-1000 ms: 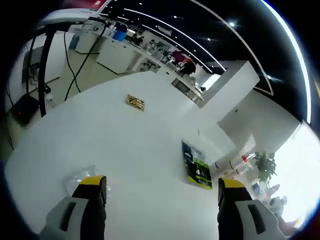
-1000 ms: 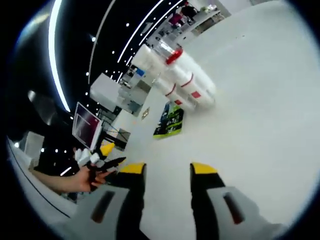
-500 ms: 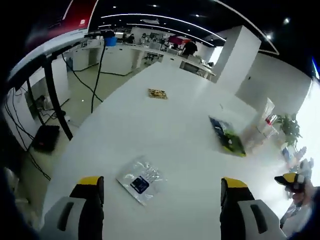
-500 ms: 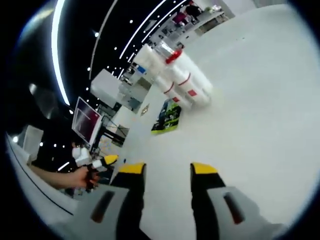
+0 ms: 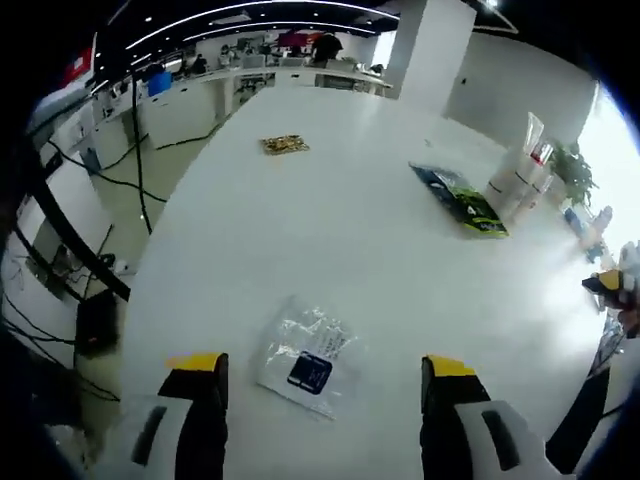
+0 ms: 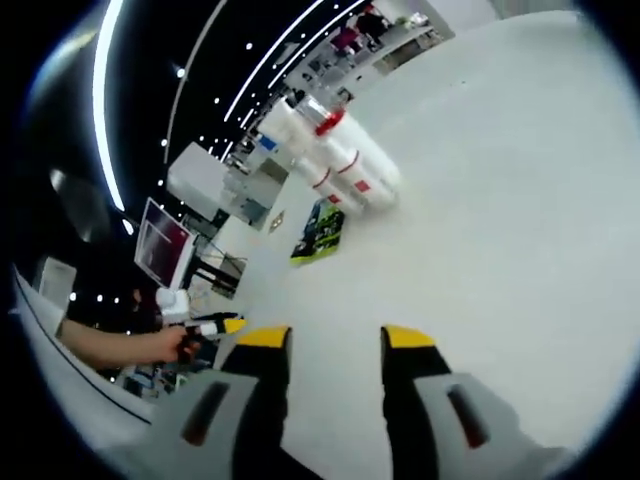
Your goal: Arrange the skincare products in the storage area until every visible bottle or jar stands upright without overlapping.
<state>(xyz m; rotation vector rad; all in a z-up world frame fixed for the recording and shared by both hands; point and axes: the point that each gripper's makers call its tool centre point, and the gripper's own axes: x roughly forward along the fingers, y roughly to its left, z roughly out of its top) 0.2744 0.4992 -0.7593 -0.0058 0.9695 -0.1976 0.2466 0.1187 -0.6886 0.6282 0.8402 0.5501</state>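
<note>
Plainly, little of the arranging looks begun, and the white bottles serve best as the landmark. In the left gripper view, going left to right across the white desk [image 5: 300, 230]: a small gold-brown packet [image 5: 285, 145] lies far to the left of the bottles and well apart from them; a clear plastic sachet with a dark label [image 5: 305, 357] lies flat near the camera, just ahead of the left gripper [image 5: 322, 372], far from the bottles; a dark green pouch [image 5: 463, 200] lies flat just beside the bottles on their left; then the cluster of white bottles with red caps and bands [image 5: 518, 178] stands at the desk's far right side, packed touching one another.

The left gripper's jaws are spread wide and hold nothing. In the right gripper view the right gripper [image 6: 335, 345] hovers over bare desk, jaws a little apart and empty, with the bottles [image 6: 335, 165] well ahead of it and the pouch [image 6: 318, 230] just beside them.

The bottles appear upright, though crowded; whether any overlap or lean is too small to tell. I judge the real work, spacing them, is all left.
</note>
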